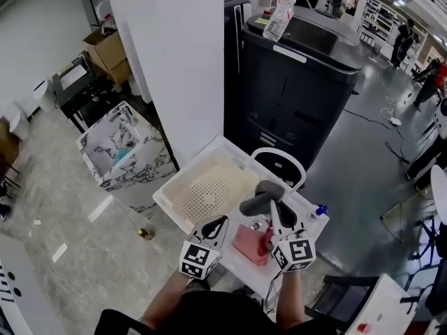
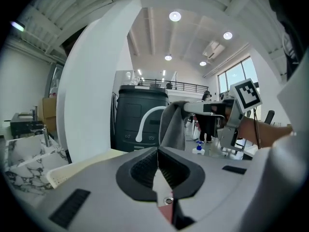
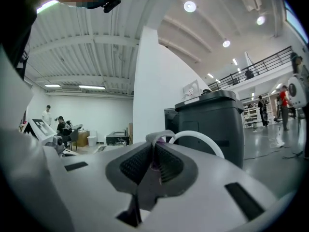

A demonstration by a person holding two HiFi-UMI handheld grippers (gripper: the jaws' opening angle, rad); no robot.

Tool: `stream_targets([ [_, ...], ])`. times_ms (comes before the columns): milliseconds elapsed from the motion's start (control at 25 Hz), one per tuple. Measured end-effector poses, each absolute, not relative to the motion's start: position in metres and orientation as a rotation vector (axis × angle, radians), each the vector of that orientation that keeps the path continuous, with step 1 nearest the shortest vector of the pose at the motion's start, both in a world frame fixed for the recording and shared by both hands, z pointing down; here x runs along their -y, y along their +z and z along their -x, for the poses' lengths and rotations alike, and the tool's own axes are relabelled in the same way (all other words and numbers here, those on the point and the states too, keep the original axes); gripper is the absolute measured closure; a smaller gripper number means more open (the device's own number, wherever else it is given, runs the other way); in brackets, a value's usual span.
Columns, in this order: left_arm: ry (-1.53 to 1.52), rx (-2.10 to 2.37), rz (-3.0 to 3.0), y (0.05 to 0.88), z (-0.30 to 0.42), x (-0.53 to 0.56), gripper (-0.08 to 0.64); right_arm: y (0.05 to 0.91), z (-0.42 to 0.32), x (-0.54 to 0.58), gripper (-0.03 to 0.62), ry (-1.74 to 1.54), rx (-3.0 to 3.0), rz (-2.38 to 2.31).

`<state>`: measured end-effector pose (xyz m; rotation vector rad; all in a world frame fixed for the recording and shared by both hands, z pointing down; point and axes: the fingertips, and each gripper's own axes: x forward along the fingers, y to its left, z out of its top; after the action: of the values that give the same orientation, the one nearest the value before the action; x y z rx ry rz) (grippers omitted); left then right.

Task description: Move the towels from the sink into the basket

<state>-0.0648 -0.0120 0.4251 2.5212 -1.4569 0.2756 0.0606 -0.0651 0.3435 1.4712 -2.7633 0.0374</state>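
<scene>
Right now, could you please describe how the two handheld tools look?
Both the left tool and the right tool have pale grey bodies, black ribbed pads and a white cube carrying black square markers. The person wears a dark top.

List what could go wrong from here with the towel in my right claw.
1. The grey towel hangs from the right claw by one pinched fold and could slip out before reaching the basket.
2. Its dangling end looks close to the white faucet and might snag.
</scene>
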Motion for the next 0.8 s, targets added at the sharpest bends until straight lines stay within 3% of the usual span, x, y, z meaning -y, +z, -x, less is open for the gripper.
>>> stream_targets([
  [480,0.236,1.708,-2.38,0.411,0.146,-0.007,0.552,0.31,0.039,0.084,0.543,-0.032,2.954,-1.217],
  [800,0.22,1.813,-2.259,0.42,0.194,-0.022,0.552,0.338,0.101,0.086,0.543,0.045,2.965,-1.045],
])
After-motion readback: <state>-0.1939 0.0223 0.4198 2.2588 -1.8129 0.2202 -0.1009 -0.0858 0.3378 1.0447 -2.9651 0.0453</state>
